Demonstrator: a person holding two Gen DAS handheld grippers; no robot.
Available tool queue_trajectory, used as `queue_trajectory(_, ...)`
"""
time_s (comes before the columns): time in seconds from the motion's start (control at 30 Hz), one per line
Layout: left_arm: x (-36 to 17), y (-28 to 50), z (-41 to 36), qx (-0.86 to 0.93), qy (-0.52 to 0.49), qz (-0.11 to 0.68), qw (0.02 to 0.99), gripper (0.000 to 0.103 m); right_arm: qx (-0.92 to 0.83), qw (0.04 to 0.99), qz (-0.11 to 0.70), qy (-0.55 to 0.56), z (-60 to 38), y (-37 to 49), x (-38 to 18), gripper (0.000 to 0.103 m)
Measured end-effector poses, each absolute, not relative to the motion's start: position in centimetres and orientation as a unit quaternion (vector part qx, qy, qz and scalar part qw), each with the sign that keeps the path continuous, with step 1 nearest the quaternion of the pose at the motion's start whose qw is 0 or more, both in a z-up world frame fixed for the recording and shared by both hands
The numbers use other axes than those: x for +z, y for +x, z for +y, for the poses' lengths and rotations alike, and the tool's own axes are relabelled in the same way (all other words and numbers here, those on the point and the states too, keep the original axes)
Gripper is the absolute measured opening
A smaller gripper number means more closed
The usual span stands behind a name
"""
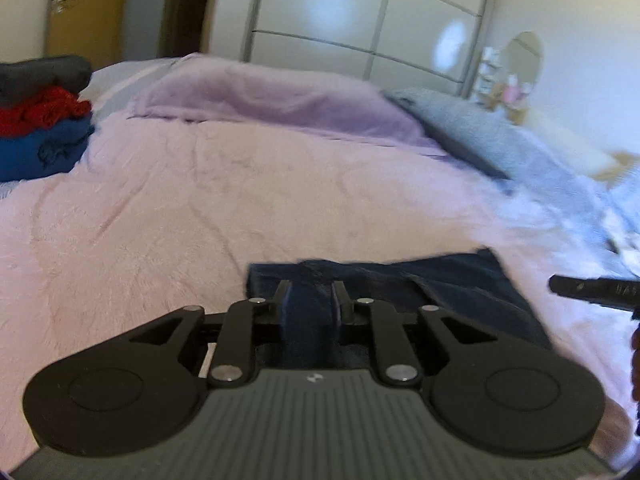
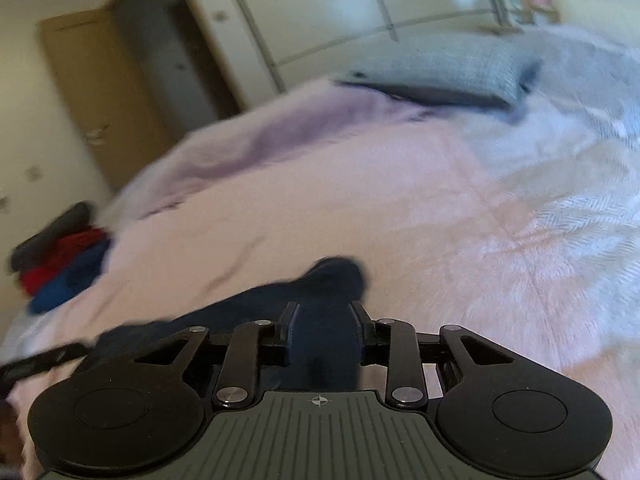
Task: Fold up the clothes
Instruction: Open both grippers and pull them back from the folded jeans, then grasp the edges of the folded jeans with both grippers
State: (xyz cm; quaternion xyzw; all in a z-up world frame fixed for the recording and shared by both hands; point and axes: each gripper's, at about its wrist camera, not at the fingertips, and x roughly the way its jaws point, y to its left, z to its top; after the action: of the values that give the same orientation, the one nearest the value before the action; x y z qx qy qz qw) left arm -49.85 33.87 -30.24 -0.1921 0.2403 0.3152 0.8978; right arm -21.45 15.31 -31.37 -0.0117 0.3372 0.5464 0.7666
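Note:
A dark navy garment lies on the pink bedspread at the near edge. My left gripper is shut on a bunched fold of it. My right gripper is shut on another part of the same navy garment, which bulges above its fingers. The tip of the right gripper shows at the right edge of the left wrist view. The left gripper's tip shows at the lower left of the right wrist view.
A stack of folded clothes, grey, red and blue, sits at the bed's far left; it also shows in the right wrist view. A lilac blanket and a grey pillow lie at the far side. A wardrobe and a door stand behind.

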Motion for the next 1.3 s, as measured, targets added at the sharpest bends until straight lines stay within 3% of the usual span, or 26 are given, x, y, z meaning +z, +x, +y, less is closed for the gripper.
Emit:
queue_trajectory(0.1, -29.7, -51.7, 30.5, 0.294, -0.169, 0.252, 0.907, 0.015, 0.549, 0.774, 0.309, -0.058, 12.2, -26.2, -30.8, 0.03)
queue_trajectory(0.33, -33.0, -53.1, 28.4, 0.301, -0.175, 0.285, 0.893, 0.018, 0.518, 0.777, 0.318, -0.163, 11.6, -31.9, -35.4, 0.03)
queue_trajectory(0.63, -32.4, -53.2, 26.8, 0.336, -0.173, 0.306, 0.874, 0.017, 0.495, 0.784, 0.334, -0.169, 12.0, -33.3, -34.6, 0.03)
queue_trajectory(0.87, -28.3, -55.0, 22.9, 0.368, -0.128, 0.313, 0.866, 0.017, 0.482, 0.801, 0.334, -0.119, 8.9, -36.5, -29.6, 0.03)
queue_trajectory(1.3, -26.1, -60.2, 21.6, 0.352, -0.135, 0.281, 0.882, 0.017, 0.465, 0.81, 0.342, -0.107, 6.5, -41.8, -27.8, 0.03)
